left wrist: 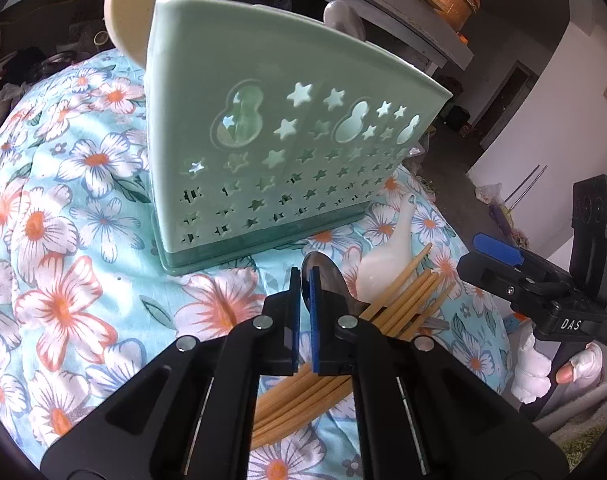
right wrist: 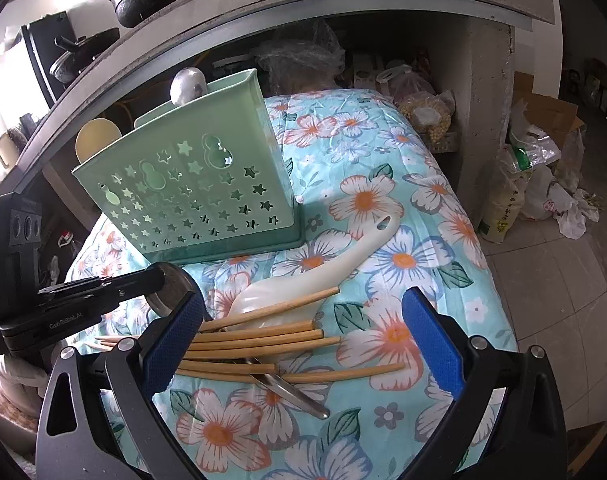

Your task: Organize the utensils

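- A table draped in a light blue cloth (right wrist: 403,184) printed with orange-centred white flowers fills both views.
- A pale green plastic utensil holder (left wrist: 263,152) stands upright toward the far edge of the table, its front wall pierced with star and gourd-shaped holes.
- A cream-coloured round spoon head (left wrist: 123,8) and a grey metal spoon head (right wrist: 187,86) stick up above the rim of the holder.
- The left gripper (left wrist: 303,280) has its blue-padded jaws clamped on the bowl of a metal spoon (left wrist: 323,276), which it holds just in front of the holder's base, above the pile on the cloth.
- A white ceramic soup spoon (right wrist: 303,280) lies on the cloth near the front of the holder, its handle pointing toward the table's far right side.
- A bundle of bamboo chopsticks (right wrist: 263,340) lies across the near part of the table, touching the bowl of the white spoon and overlapping one another.
- A metal utensil handle (right wrist: 295,392) lies under the chopsticks, its end toward the near edge.
- The right gripper (right wrist: 303,344) hovers over the chopsticks with its jaws wide apart and nothing between its blue pads (right wrist: 435,344).
- In the left view, a person's fingers (left wrist: 575,368), wrapped in white, grip the handle of the right gripper past the table's right edge.
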{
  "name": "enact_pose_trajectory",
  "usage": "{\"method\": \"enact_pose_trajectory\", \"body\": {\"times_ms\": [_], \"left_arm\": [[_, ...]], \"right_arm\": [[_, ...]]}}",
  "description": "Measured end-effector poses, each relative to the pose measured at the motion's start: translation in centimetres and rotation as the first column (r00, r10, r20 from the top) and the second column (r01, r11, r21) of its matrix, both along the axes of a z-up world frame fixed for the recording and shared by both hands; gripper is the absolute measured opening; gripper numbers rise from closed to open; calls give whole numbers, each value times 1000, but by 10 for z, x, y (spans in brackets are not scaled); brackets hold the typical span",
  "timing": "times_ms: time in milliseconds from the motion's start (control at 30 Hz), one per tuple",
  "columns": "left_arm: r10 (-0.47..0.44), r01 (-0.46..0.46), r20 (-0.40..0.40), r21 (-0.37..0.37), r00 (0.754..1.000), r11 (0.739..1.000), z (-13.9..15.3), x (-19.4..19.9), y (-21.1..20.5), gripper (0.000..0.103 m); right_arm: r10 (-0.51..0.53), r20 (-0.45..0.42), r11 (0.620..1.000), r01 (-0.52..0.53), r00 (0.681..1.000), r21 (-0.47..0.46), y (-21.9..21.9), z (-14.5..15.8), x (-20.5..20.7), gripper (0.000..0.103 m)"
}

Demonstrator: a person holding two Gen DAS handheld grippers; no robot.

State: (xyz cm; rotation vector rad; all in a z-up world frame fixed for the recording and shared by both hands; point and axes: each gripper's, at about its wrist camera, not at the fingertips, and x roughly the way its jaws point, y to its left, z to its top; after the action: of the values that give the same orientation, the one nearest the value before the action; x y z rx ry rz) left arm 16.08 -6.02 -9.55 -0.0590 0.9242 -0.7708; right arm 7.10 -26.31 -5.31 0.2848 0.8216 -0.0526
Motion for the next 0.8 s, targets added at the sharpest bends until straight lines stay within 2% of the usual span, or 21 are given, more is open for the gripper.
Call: {"method": "enact_pose_trajectory", "body": {"times_ms": [500,700,800], "left_arm": [[-92,93,137,-1,986,996,33,-41,10,2],[-74,77,188,-12,979,997,40,-57,18,1],[-48,57,203,-39,978,998,45,-60,24,1]], "right_arm": [[-50,39,998,51,998,-25,-9,11,-17,97],[-94,59,994,97,994,-54,-21,17,-26,97],[-97,71,991,103,993,-89,-24,21,-28,92]]}}
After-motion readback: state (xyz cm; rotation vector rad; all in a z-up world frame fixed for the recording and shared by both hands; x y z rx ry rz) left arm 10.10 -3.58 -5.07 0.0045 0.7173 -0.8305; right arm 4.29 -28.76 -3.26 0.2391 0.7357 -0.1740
